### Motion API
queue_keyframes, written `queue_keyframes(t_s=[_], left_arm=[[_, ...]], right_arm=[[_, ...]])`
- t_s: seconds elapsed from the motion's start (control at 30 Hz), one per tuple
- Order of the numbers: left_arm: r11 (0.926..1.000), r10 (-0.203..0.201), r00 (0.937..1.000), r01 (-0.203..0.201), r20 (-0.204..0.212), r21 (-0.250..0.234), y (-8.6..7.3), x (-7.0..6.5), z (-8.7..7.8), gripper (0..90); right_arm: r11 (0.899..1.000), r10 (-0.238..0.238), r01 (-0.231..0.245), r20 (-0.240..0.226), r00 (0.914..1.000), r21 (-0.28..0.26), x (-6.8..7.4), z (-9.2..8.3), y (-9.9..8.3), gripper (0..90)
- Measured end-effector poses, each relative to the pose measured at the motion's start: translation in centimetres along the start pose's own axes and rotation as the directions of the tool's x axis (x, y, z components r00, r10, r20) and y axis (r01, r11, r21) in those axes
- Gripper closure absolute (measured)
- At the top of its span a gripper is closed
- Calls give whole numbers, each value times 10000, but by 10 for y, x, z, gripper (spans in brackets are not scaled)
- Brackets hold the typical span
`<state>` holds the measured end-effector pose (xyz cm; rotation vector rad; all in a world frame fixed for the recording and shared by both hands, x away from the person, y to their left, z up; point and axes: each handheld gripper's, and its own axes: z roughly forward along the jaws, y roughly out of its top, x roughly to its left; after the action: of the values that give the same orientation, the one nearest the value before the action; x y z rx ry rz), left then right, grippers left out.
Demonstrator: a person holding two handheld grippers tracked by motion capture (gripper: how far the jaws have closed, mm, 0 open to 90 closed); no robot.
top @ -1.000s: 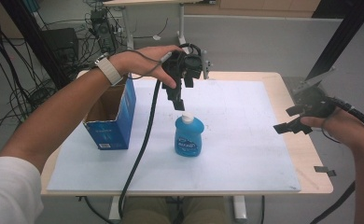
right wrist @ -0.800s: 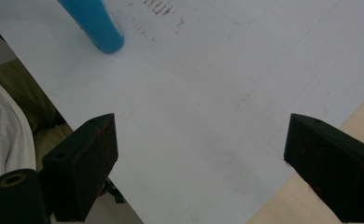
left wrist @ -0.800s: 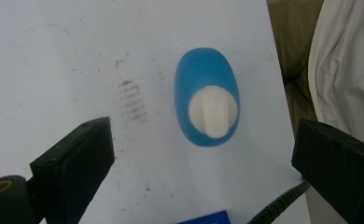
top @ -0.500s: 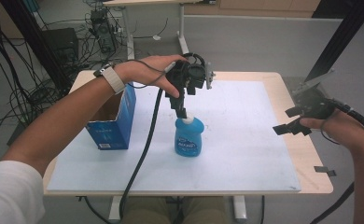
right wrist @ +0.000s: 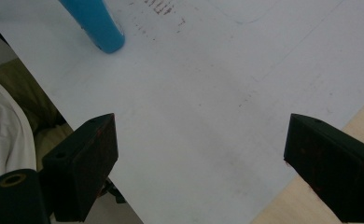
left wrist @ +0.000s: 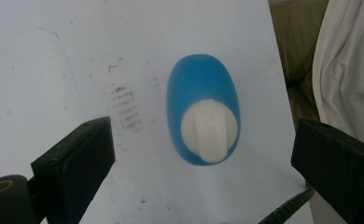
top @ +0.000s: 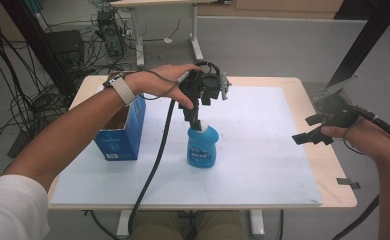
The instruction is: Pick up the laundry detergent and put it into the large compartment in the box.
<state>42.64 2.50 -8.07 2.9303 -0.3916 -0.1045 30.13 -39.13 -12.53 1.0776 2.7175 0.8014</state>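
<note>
Left gripper [top: 197,119] poised directly above blue bottle [top: 202,146], pointing down; jaws spread wide, nothing between them. In left gripper view: white cap [left wrist: 209,130] of the bottle seen from above, centred between the two black jaws, both well clear of it. Whether jaw tips touch the cap in high view: cannot tell.

Right gripper [top: 313,129] held over right edge of tabletop, well apart from the bottle; jaws spread wide, empty. In right gripper view: bare white sheet between the jaws, bottle's blue base [right wrist: 96,23] at upper left.

Blue bottle upright near middle of white sheet [top: 263,150], slightly left of centre, label toward the camera. Open blue carton [top: 123,135] to its left, standing on the sheet's left part, near but not touching the bottle. Black cable [top: 155,160] from left gripper trailing down across the sheet, between carton and bottle, over the near edge.

Sheet: faint brownish smudges [left wrist: 126,109] beside the bottle, thin pencil-like lines. Wooden tabletop [top: 328,165] visible as pale border at right and back. Small dark piece [top: 346,182] near right front corner.

Room: grey floor [top: 263,50], bundles of cables [top: 13,100] at left, dark equipment [top: 108,30] behind, another table's legs [top: 195,35] beyond.
</note>
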Motion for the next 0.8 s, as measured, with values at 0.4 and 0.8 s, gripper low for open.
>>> queue_keyframes(t_s=[0.4,0.8], left_arm=[[9999,-17,10000,17,-30,-100,-1,0,2,66],[9999,-53,10000,52,-69,-119,-2,-1,2,66]], right_arm=[[10000,-28,28,12,10000,-12,0,0,1,97],[10000,-26,26,52,10000,-33,1,-3,1,98]])
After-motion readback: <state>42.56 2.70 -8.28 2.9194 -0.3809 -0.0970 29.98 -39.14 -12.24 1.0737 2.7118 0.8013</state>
